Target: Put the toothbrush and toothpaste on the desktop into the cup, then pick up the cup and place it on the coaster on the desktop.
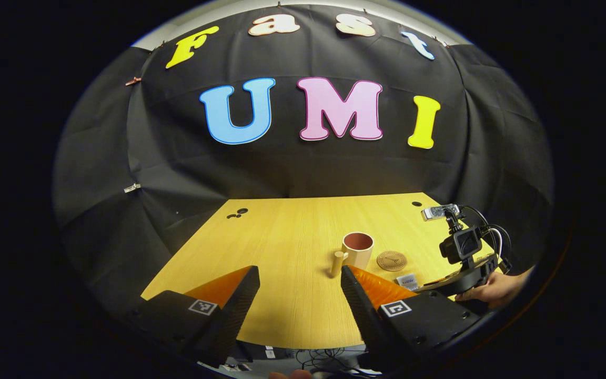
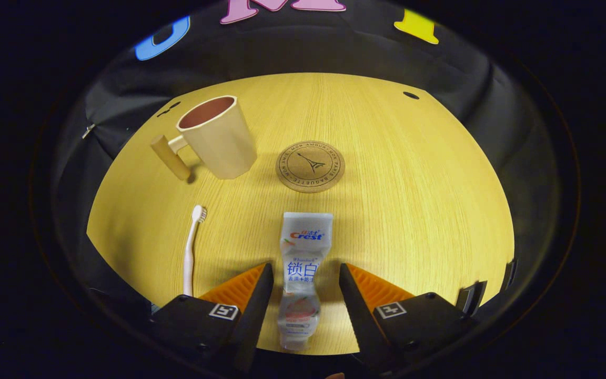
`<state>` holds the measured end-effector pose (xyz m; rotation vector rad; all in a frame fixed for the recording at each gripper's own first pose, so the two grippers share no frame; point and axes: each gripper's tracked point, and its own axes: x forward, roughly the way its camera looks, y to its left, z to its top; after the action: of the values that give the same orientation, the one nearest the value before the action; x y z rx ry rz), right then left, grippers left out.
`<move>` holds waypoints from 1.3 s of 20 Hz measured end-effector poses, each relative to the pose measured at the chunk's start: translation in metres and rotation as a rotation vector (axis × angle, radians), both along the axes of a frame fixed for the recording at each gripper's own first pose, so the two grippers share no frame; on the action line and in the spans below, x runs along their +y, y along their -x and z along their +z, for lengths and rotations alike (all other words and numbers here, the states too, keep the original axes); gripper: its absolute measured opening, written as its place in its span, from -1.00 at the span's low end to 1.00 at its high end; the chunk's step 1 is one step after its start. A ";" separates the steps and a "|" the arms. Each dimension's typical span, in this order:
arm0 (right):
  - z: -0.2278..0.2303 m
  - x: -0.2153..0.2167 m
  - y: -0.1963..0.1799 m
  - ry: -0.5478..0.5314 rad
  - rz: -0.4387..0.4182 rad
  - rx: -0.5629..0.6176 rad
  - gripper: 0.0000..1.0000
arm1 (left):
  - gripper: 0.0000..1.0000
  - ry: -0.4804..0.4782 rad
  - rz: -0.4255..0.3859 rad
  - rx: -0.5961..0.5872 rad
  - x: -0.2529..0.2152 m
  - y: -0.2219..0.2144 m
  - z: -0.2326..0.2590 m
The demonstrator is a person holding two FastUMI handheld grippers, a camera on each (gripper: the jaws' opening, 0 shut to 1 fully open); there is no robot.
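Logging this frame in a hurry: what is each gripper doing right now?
Left gripper: open, holding nothing, above the table.
Right gripper: open, its fingers on either side of the toothpaste, not yet closed on it.

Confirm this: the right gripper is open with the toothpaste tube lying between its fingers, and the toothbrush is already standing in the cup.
One thing is wrong: the toothbrush is not in the cup. The right gripper view shows it lying flat on the table, nearer than the cup. The rest holds: the right gripper is open with the toothpaste tube between its fingers.
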<state>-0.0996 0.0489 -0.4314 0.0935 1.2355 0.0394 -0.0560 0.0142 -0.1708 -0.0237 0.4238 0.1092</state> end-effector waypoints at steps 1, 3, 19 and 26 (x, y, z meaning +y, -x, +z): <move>-0.003 0.000 0.000 -0.003 -0.004 0.012 0.53 | 0.93 -0.002 0.001 0.004 -0.001 -0.001 -0.002; -0.005 -0.004 0.003 0.017 -0.007 0.016 0.28 | 0.93 -0.006 0.003 0.011 -0.003 -0.003 -0.004; 0.014 -0.011 0.006 -0.210 0.012 -0.029 -0.55 | 0.94 0.024 -0.076 0.157 -0.060 -0.034 -0.067; 0.090 -0.032 -0.021 -0.323 0.042 -0.236 -0.56 | 0.92 0.056 -0.147 0.326 -0.100 -0.039 -0.137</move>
<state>-0.0783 0.0172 -0.3415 0.3346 0.9869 0.2800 -0.0174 -0.0858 -0.3074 -0.0300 0.7523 -0.0455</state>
